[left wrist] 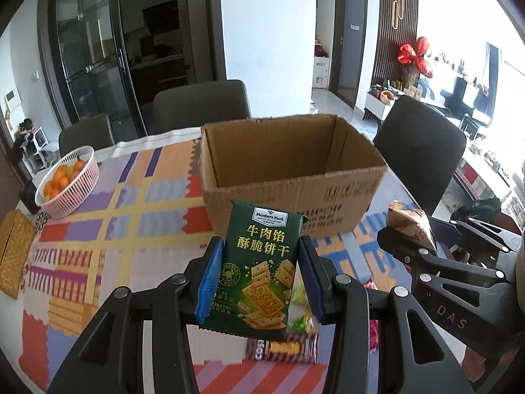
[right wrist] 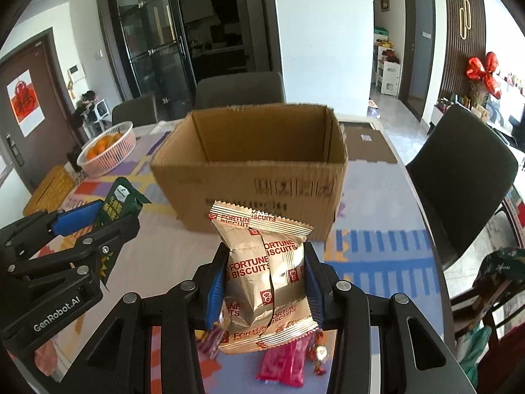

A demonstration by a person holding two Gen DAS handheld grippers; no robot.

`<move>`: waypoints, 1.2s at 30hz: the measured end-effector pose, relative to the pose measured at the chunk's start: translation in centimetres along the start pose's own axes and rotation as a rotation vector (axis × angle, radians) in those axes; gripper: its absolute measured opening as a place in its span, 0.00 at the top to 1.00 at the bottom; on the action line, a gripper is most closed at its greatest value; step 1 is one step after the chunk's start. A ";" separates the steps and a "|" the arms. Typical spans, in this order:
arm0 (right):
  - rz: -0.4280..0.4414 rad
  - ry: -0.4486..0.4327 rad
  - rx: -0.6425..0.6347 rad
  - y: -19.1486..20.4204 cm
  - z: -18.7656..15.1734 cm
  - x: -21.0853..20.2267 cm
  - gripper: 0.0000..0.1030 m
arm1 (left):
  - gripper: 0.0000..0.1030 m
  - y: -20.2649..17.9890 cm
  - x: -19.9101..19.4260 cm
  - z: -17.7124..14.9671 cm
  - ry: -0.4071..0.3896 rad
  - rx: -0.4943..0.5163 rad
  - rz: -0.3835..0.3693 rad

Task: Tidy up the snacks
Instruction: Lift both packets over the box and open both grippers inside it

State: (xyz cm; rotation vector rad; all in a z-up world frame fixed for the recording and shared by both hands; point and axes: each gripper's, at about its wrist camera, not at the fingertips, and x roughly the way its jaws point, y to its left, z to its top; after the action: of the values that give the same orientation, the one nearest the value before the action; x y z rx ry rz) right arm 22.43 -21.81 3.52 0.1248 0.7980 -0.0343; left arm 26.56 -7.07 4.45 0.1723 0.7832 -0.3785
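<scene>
My left gripper (left wrist: 261, 262) is shut on a dark green Member's Mark cracker packet (left wrist: 262, 269), held upright above the table in front of the open cardboard box (left wrist: 288, 193). My right gripper (right wrist: 265, 272) is shut on a gold Fortune Biscuits packet (right wrist: 265, 282), also held up in front of the box (right wrist: 249, 190). Each gripper shows in the other's view: the right one with its gold packet (left wrist: 410, 229) at the right, the left one with its green packet (right wrist: 118, 203) at the left. The box looks empty as far as I can see inside.
Loose snacks lie on the patterned tablecloth below the grippers: a pink packet (right wrist: 285, 364), small candies (left wrist: 302, 325) and a dark wrapper (left wrist: 282, 349). A white basket of oranges (left wrist: 67, 182) and a gold box (left wrist: 13, 252) sit at the left. Dark chairs (left wrist: 420, 147) surround the table.
</scene>
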 end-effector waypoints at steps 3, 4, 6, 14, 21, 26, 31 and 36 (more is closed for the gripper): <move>0.001 -0.010 -0.001 -0.1 1.3 0.3 0.59 | 0.56 0.1 0.6 1.3 -0.007 0.006 0.004; -0.002 -0.013 -0.004 -0.1 1.6 0.4 0.59 | 0.56 0.2 0.8 1.5 -0.009 0.008 0.006; -0.010 -0.020 -0.013 0.0 2.6 0.7 0.59 | 0.56 0.4 1.3 2.3 -0.013 0.012 0.010; -0.004 -0.026 -0.025 -0.2 6.2 2.8 0.59 | 0.56 1.6 3.7 5.4 -0.012 -0.010 0.008; -0.021 -0.027 -0.050 -0.2 8.6 5.2 0.59 | 0.56 2.5 6.5 7.3 0.010 -0.013 0.013; -0.033 -0.029 -0.070 -0.2 10.4 6.8 0.59 | 0.56 3.2 8.4 8.5 0.026 -0.028 0.005; -0.033 -0.015 -0.066 -0.5 11.6 8.5 0.59 | 0.56 3.3 10.0 9.5 0.036 -0.030 0.006; -0.035 0.002 -0.059 -1.0 12.1 9.9 0.58 | 0.48 3.2 10.6 10.1 0.030 -0.034 0.048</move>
State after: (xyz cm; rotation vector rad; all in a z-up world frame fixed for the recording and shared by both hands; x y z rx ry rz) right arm 37.86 -24.12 4.75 0.0547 0.8024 -0.0434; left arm 41.27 -9.89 3.90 0.1648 0.8134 -0.3171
